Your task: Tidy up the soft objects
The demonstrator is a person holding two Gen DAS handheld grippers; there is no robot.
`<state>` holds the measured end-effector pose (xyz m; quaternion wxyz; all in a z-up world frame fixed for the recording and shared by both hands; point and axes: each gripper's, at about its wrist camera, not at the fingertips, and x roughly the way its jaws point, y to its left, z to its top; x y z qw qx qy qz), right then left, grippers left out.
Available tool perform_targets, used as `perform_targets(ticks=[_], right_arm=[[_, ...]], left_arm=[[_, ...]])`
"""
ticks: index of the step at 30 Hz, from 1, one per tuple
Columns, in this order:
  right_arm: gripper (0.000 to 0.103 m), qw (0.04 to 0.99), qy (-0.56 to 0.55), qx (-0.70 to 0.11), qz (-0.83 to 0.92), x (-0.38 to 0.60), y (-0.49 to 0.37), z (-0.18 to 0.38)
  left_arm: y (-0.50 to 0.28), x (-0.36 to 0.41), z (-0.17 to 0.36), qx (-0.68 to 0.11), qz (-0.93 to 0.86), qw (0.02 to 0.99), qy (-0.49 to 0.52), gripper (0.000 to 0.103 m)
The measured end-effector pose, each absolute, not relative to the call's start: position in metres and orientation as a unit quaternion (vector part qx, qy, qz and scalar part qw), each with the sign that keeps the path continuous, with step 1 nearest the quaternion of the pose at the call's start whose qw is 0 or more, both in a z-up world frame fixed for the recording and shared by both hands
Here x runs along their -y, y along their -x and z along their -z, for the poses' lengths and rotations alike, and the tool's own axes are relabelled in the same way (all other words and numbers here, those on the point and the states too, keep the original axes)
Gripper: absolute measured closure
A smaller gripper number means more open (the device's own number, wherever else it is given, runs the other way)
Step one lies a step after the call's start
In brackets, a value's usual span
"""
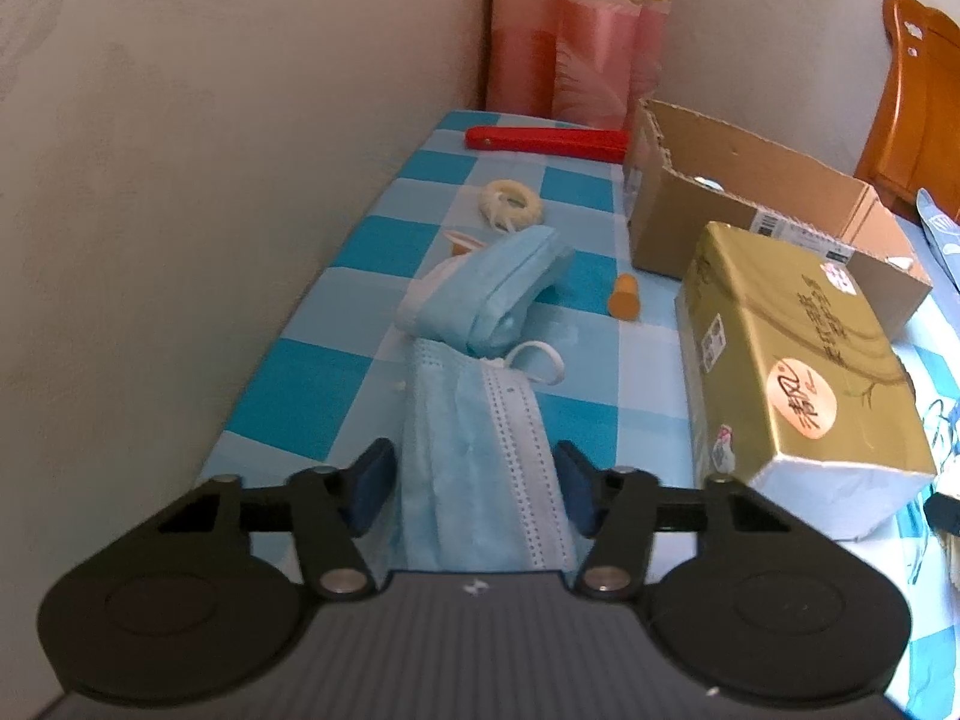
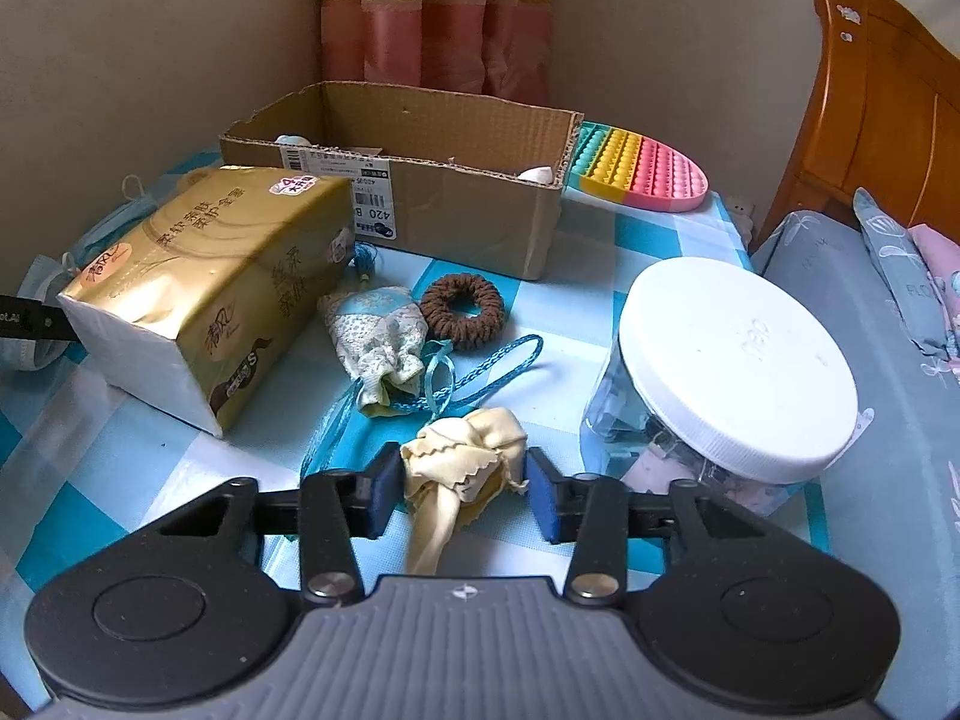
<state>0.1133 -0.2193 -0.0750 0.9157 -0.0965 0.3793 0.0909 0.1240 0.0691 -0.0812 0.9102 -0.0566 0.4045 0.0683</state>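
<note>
Glossy gold tissue pack (image 2: 204, 276) (foil-like), matt cardboard box (image 2: 456, 204).

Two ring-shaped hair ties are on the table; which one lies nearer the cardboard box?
The brown knitted scrunchie, lying just in front of the cardboard box. The cream ring hair tie sits farther off, nearer the wall.

Left gripper (image 1: 474, 489) around blue masks (image 1: 474, 420), checkered table (image 1: 336, 372)

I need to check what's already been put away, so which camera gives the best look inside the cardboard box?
The right wrist view. It looks over the cardboard box's low front wall, showing its inside back wall and two pale items peeking above the rim. The left wrist view sees the cardboard box from one end, partly hidden by the gold tissue pack, with little of the interior visible.
</note>
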Motion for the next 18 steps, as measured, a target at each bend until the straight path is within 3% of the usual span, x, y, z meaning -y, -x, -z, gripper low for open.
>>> perform_targets(ticks=[6, 18], right_arm=[[0.064, 0.917, 0.099, -0.375, -0.092, 0.219, -0.11, 0.067], [0.065, 0.922, 0.113, -0.348, -0.127, 0.226, -0.087, 0.032]], left_arm=[[-0.121, -0.07, 0.074, -0.412, -0.049, 0.908, 0.052, 0.064], [-0.098, -0.063, 0.032, -0.401, 0.017, 0.916, 0.018, 0.065]])
